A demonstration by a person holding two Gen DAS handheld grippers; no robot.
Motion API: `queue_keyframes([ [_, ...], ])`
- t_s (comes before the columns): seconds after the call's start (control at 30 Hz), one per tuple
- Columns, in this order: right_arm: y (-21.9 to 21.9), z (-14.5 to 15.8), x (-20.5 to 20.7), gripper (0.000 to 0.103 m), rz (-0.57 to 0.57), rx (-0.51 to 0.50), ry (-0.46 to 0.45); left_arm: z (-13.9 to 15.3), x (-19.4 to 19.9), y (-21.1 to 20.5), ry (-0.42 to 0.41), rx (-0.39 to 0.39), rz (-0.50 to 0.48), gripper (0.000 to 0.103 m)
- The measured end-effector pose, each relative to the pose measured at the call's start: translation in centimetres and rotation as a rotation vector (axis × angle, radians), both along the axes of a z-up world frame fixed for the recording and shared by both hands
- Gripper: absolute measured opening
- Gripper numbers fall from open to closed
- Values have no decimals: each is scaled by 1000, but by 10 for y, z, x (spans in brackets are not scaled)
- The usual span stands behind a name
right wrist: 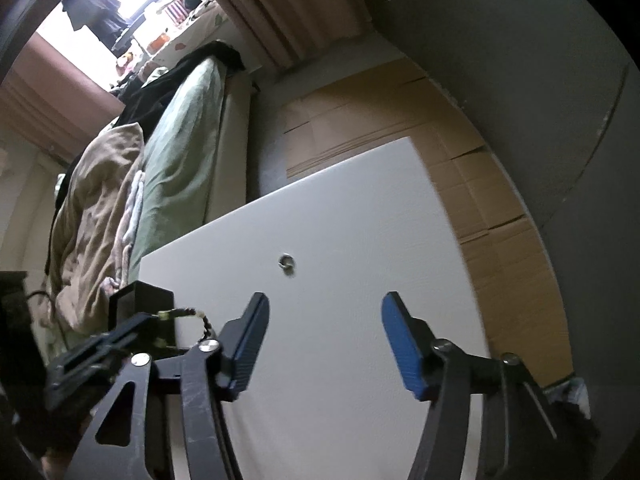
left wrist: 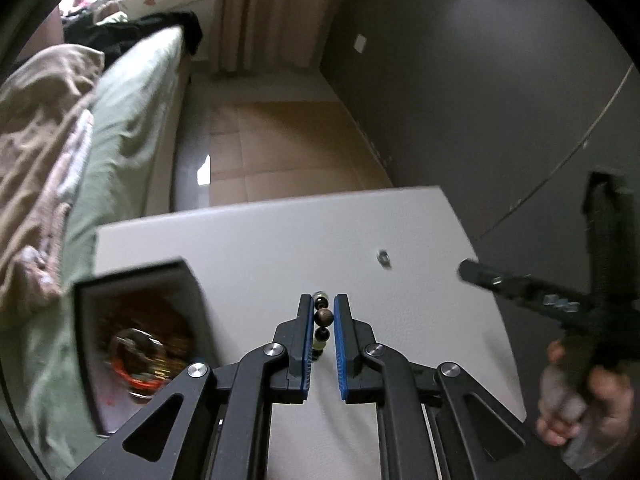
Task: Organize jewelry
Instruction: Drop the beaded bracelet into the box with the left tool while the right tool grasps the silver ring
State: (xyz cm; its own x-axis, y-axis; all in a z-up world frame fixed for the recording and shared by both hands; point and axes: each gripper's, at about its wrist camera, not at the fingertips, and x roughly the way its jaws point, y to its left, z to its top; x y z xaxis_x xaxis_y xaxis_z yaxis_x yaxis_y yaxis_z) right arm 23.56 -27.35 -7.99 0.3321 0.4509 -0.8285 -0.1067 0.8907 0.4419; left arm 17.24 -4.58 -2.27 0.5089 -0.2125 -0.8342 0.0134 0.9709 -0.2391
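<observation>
My left gripper is shut on a beaded bracelet with brown, dark and pale beads, held above the white table. An open black jewelry box sits to its left and holds an orange bangle and other pieces. A small silver ring lies on the table beyond the gripper. My right gripper is open and empty above the table, with the ring ahead of it. In the right wrist view the bracelet hangs from the left gripper by the box.
A bed with a green sheet and a beige blanket lies left of the table. A grey wall stands on the right. Tiled floor and a curtain lie beyond the table's far edge.
</observation>
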Motion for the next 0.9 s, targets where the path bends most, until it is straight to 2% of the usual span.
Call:
queue_keyframes([
  [0.03, 5, -3, 3, 48, 5, -1, 1, 6, -1, 5, -10, -2, 6, 10],
  [0.2, 31, -12, 18, 38, 42, -45, -8, 31, -4, 32, -49, -2, 35, 10],
  [0.43, 56, -26, 28, 37, 77, -93, -39, 50, -10, 67, -70, 19, 93, 10],
  [0.73, 90, -37, 34, 37, 108, -188, -94, 46, -18, 97, -48, 42, 136, 10],
  [0.87, 104, -36, 31, 37, 130, -301, -136, 40, -19, 105, -36, 52, 149, 10],
  [0.9, 106, -37, 29, 34, 133, -324, -141, 38, -20, 106, -32, 53, 154, 10],
])
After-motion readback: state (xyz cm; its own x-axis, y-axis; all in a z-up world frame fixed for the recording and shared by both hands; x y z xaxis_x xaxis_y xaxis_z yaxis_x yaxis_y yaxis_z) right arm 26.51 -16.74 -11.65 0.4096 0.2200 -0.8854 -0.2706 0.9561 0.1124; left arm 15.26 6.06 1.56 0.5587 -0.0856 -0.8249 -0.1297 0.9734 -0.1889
